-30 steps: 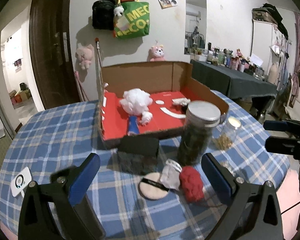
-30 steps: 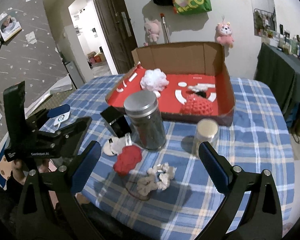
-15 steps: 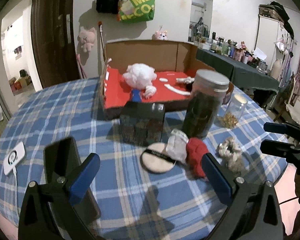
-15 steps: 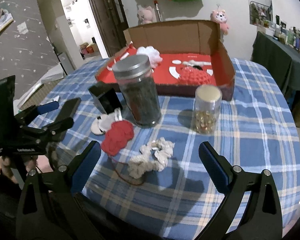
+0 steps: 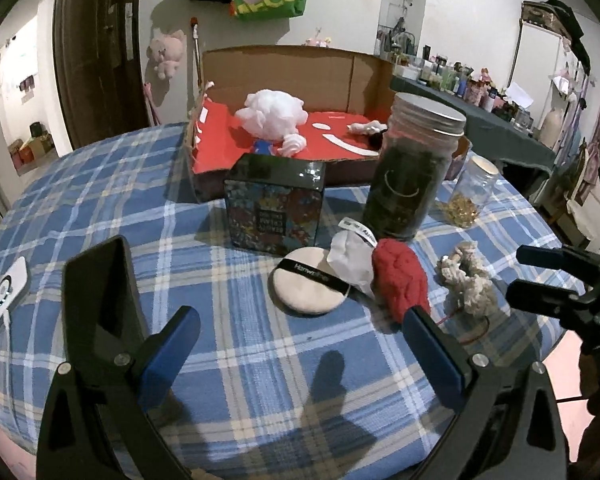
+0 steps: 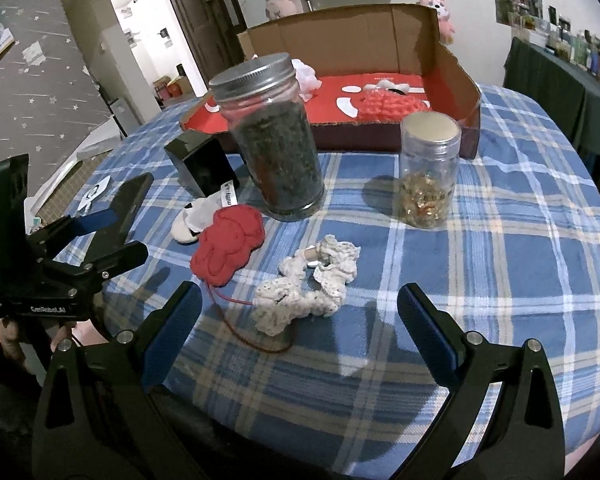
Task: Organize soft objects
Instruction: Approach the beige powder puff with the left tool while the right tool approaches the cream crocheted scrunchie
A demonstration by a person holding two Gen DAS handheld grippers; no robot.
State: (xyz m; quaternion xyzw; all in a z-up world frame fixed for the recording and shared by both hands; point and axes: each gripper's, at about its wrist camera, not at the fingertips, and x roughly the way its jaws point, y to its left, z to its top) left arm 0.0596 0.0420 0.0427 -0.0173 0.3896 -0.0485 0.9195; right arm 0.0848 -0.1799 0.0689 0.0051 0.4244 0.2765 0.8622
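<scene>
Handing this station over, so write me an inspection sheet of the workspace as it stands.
Surface: round table, blue plaid cloth.
Job's things: red knit, cream scrunchie, puff on the cloth; white pouf in the box.
Clutter: big jar, small jar, black box, white device.
Grippers: left tool and right tool open, holding nothing.
Cables: red cord by the knit.
Surroundings: open door, hanging bags, plush toys, crowded shelf.
</scene>
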